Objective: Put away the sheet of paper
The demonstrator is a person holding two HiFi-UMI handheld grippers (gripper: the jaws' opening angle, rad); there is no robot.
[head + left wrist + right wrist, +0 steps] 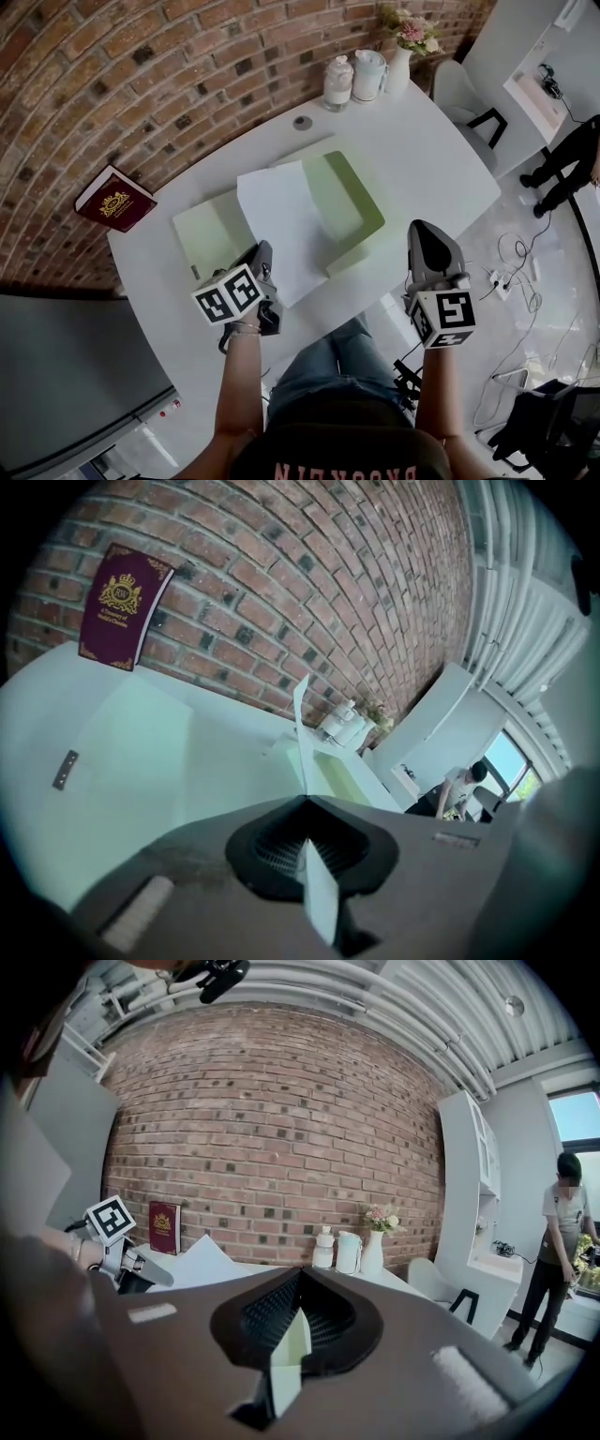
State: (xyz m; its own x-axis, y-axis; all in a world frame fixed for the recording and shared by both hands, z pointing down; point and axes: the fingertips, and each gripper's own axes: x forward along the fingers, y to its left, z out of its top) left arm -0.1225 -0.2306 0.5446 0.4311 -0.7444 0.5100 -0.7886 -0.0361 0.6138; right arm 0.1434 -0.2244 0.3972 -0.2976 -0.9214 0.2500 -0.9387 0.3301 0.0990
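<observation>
A white sheet of paper (281, 225) hangs over the open pale green folder (352, 202) on the white table (422, 159). My left gripper (265, 251) is shut on the sheet's near left corner. In the left gripper view the paper (302, 733) runs edge-on out of the shut left gripper (305, 799). My right gripper (424, 230) is off the table's right edge, apart from the folder. In the right gripper view the right gripper (300, 1271) is shut with nothing beyond its tips. A pale patch shows behind them. The paper (202, 1260) is at its left.
A burgundy book (114, 199) leans on the brick wall at the left. Two white jars (337, 82) and a vase of flowers (401, 56) stand at the table's far edge, near a small round disc (302, 122). A chair (459, 98) and a person (567, 164) are at the right.
</observation>
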